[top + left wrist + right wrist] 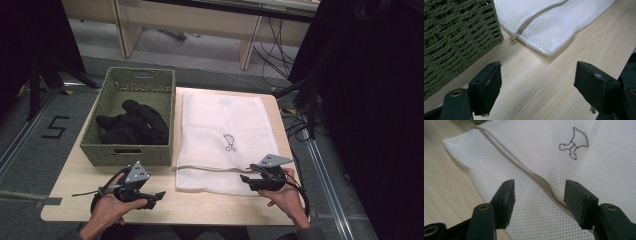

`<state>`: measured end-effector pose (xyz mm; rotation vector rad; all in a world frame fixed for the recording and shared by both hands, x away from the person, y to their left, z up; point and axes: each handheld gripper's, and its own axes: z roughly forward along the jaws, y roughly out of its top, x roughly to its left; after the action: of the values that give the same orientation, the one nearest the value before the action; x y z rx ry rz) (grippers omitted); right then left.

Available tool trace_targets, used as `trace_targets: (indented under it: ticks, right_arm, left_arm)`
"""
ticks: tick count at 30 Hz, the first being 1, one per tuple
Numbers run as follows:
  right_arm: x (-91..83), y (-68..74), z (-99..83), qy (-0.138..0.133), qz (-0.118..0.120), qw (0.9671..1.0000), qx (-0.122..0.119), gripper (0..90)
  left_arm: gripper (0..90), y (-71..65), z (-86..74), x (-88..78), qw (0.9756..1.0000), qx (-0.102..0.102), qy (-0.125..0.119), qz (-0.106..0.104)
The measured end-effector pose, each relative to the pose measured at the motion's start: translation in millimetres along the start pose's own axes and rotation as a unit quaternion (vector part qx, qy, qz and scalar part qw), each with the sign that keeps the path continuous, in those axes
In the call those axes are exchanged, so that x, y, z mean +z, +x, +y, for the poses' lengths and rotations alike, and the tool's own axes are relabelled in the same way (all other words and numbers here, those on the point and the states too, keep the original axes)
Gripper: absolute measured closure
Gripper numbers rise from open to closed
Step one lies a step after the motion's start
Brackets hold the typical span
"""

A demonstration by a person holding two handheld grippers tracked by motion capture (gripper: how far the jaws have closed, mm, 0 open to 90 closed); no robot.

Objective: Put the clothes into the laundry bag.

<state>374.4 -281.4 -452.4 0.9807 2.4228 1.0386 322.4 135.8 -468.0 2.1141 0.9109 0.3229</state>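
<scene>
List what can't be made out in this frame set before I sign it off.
- Black clothes in the green basket, high view: a dark heap, so kind and count cannot be told.
- White mesh bag: whether anything is inside cannot be told.
- Zipper pull, left gripper view: too small to read its shape.
- Bag's far end, right gripper view: cut off by the top edge.
- Left claw and right claw are open, holding nothing.

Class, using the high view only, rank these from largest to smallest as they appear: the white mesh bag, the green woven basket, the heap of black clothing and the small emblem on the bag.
1. White mesh bag
2. Green woven basket
3. Heap of black clothing
4. Small emblem
</scene>
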Motion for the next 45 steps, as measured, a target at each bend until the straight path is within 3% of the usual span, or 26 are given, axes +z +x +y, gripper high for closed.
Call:
trace_targets:
  ticks: [1,3,5,6,7,8,10,11,12,13,14,17,22,24,25,30,31,32,35,36,41,43,45]
  right_arm:
    - [1.5,0.9,-0.2,-0.006,0.001,1.0,0.007,42.1]
    - [1.8,0.9,0.1,-0.001,0.001,1.0,0.008,40.6]
    - [2.8,-0.7,0.3,-0.006,0.002,1.0,0.002,39.3]
    - [2.4,0.1,0.8,0.001,0.002,0.9999,0.011,38.3]
    - [3.9,-1.2,1.0,-0.007,-0.001,1.0,0.001,37.1]
    - [4.0,-0.8,1.3,-0.006,0.0,1.0,0.003,36.3]
    - [4.1,-0.4,1.6,-0.003,0.004,1.0,0.007,36.0]
    - [5.2,-1.5,1.5,-0.004,0.003,1.0,-0.001,35.1]
    - [6.9,0.1,2.6,-0.002,0.004,1.0,0.007,34.9]
    - [6.9,-1.3,3.6,-0.001,0.005,1.0,0.001,35.1]
    - [8.7,0.0,4.3,-0.004,0.005,1.0,0.007,35.9]
    - [13.2,-4.8,8.1,0.001,0.004,0.9997,-0.023,39.6]
    - [24.9,-13.3,14.8,0.001,0.001,0.999,-0.045,48.3]
    - [29.5,-14.5,17.1,0.01,0.001,0.9991,-0.04,51.0]
    - [34.2,-17.6,18.5,0.01,0.0,0.9985,-0.053,52.1]
    - [51.9,-23.9,21.9,0.009,0.007,0.9985,-0.053,58.7]
    - [53.4,-25.1,22.9,0.026,0.015,0.9979,-0.057,59.7]
    - [56.8,-24.5,21.9,0.021,0.013,0.998,-0.059,60.4]
    - [60.1,-23.5,20.8,0.037,0.023,0.9978,-0.051,61.0]
    - [62.2,-24.7,20.3,0.038,0.025,0.9968,-0.066,61.0]
    - [71.6,-21.8,17.1,0.056,0.029,0.9955,-0.07,61.9]
    - [74.8,-23.4,16.9,0.058,0.028,0.9945,-0.082,62.1]
    - [78.2,-23.2,16.5,0.063,0.034,0.9934,-0.09,62.7]
  left_arm:
    - [21.5,-0.1,0.0,-0.2,1.0,-0.003,-0.003,0.0]
    - [21.7,2.4,0.5,-1.5,0.9999,0.013,0.005,0.001]
    - [21.8,2.5,0.3,-1.6,0.9999,0.011,0.003,0.002]
    - [21.8,2.8,0.1,-1.7,0.9999,0.009,0.001,0.005]
    - [21.8,1.2,-0.2,-1.2,1.0,-0.007,-0.002,0.0]
    - [21.8,2.2,0.4,-1.7,1.0,0.003,-0.003,0.001]
    - [21.8,2.0,0.3,-2.0,1.0,0.002,-0.003,0.002]
    - [21.8,0.8,-0.3,-1.5,0.9999,-0.009,-0.004,0.001]
    - [21.8,0.7,-0.2,-1.4,1.0,-0.007,-0.004,0.001]
    - [21.8,1.3,0.4,-2.0,1.0,0.003,-0.002,0.004]
    - [21.8,1.5,0.5,-2.6,1.0,0.006,0.002,0.003]
    - [21.8,2.0,1.2,-2.7,0.9999,0.014,0.006,0.001]
    - [21.8,0.0,0.4,-0.3,1.0,0.005,0.006,-0.001]
    - [21.8,0.6,0.8,-0.8,0.9998,0.016,0.009,-0.003]
    - [21.9,0.7,1.0,-0.8,0.9998,0.017,0.01,-0.004]
    - [21.9,1.4,1.3,-0.5,0.9998,0.016,0.01,-0.004]
    - [21.9,1.7,1.5,-0.6,0.9998,0.017,0.011,-0.004]
    - [21.9,1.8,1.7,-0.2,0.9998,0.016,0.009,-0.002]
    - [21.9,1.8,1.8,0.0,0.9998,0.016,0.012,-0.005]
    - [21.9,0.9,1.7,0.6,0.9999,0.009,0.01,-0.005]
    - [21.9,1.3,1.9,0.4,0.9999,0.012,0.011,-0.005]
    - [21.9,1.1,1.3,1.5,0.9999,0.001,0.01,-0.003]
    - [21.9,1.5,1.3,0.9,0.9999,0.005,0.011,-0.001]
